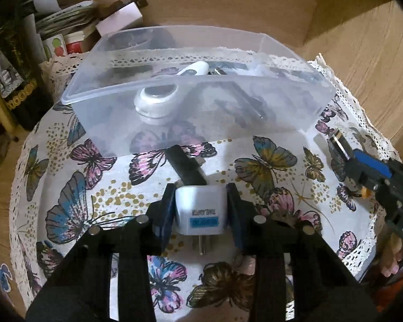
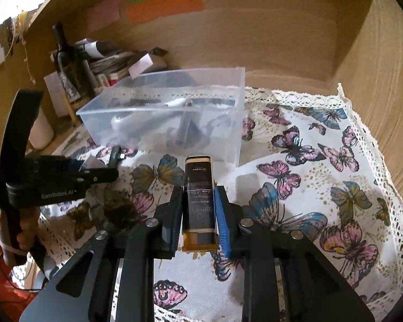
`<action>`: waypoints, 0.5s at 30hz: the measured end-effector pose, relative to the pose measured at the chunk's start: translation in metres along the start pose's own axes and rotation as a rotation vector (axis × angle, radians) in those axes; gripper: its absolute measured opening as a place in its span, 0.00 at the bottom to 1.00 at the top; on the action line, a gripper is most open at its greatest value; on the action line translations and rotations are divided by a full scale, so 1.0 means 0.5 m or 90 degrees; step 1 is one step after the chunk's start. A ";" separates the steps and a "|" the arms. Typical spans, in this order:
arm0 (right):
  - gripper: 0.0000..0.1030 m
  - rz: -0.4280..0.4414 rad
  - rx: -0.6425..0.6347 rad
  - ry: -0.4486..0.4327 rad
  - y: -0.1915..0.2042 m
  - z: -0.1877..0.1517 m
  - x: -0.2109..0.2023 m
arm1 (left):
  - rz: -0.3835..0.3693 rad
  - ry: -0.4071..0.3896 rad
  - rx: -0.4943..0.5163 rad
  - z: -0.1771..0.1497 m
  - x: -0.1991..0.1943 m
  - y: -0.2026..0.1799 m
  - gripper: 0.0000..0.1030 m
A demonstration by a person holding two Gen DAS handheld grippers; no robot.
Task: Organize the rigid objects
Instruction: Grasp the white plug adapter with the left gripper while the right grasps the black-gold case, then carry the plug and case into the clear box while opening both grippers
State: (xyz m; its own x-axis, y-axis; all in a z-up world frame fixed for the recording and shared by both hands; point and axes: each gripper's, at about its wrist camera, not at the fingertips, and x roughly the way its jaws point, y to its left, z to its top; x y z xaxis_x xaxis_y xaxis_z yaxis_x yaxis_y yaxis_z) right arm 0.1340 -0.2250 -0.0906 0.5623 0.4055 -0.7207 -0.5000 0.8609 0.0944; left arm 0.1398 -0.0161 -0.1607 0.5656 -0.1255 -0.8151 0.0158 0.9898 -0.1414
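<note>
My left gripper [image 1: 200,191] is shut on a white travel adapter [image 1: 198,214], whose metal pin points back toward the camera, just above the butterfly cloth. Just beyond it a black stick-shaped item [image 1: 186,166] lies on the cloth before the clear plastic box [image 1: 295,112]. The box holds a white round device [image 1: 155,102] and dark items. My right gripper [image 2: 199,191] is shut on a dark lighter [image 2: 198,201] with an amber base, held off the cloth. In the right wrist view the left gripper [image 2: 104,173] is at the left, beside the box [image 2: 228,145].
A butterfly-print cloth [image 2: 309,187] with a lace edge covers the surface inside a wooden alcove. A wine bottle [image 2: 64,53], stacked papers and small boxes [image 1: 67,21] crowd the back left corner. A person's hand [image 2: 27,230] grips the left tool's handle.
</note>
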 end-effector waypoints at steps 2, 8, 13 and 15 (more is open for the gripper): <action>0.21 0.000 0.000 -0.008 0.000 0.007 -0.003 | -0.001 -0.003 -0.003 -0.004 -0.006 0.004 0.36; 0.21 -0.002 -0.001 -0.036 0.004 0.027 -0.015 | 0.005 -0.029 -0.011 -0.009 -0.044 0.017 0.35; 0.21 -0.004 -0.004 -0.060 0.010 0.053 -0.024 | 0.004 -0.072 -0.015 0.001 -0.091 0.024 0.19; 0.21 -0.005 -0.007 -0.071 0.013 0.064 -0.028 | -0.002 -0.076 -0.012 0.009 -0.104 0.026 0.02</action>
State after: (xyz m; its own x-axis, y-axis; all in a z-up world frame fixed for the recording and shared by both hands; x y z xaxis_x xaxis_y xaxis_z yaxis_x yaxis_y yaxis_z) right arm 0.1441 -0.2151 -0.0580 0.6354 0.4317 -0.6403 -0.5030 0.8605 0.0810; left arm 0.1142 0.0036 -0.1178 0.6599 -0.1182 -0.7420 0.0031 0.9880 -0.1546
